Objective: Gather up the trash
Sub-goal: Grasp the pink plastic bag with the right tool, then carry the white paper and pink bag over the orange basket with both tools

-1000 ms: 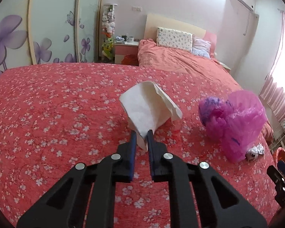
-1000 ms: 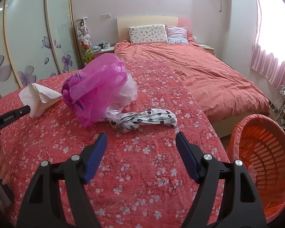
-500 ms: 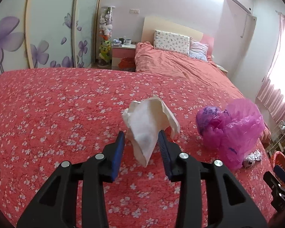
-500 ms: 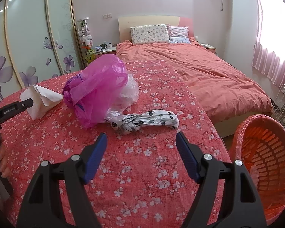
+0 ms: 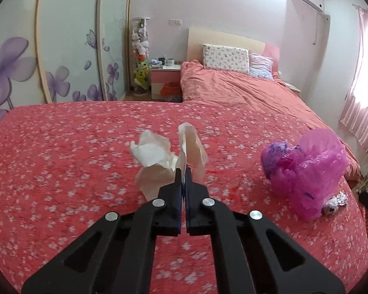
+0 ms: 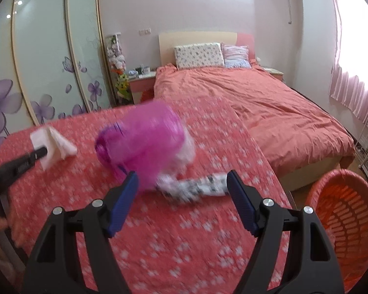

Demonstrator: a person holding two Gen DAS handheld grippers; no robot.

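Left gripper (image 5: 183, 171) has just been closing and now it's clamped tight on the white tissue (image 5: 157, 154), the paper bunched up either side of the pads, over the red floral bedspread (image 5: 61, 171). Right gripper (image 6: 181, 183) is spread wide, nothing between the pads. Just beyond it on the bedspread lie the black-and-white wrapper (image 6: 198, 186) and the pink plastic bag (image 6: 144, 142), touching. Orange basket (image 6: 348, 220) sits low to the right, beside the bed.
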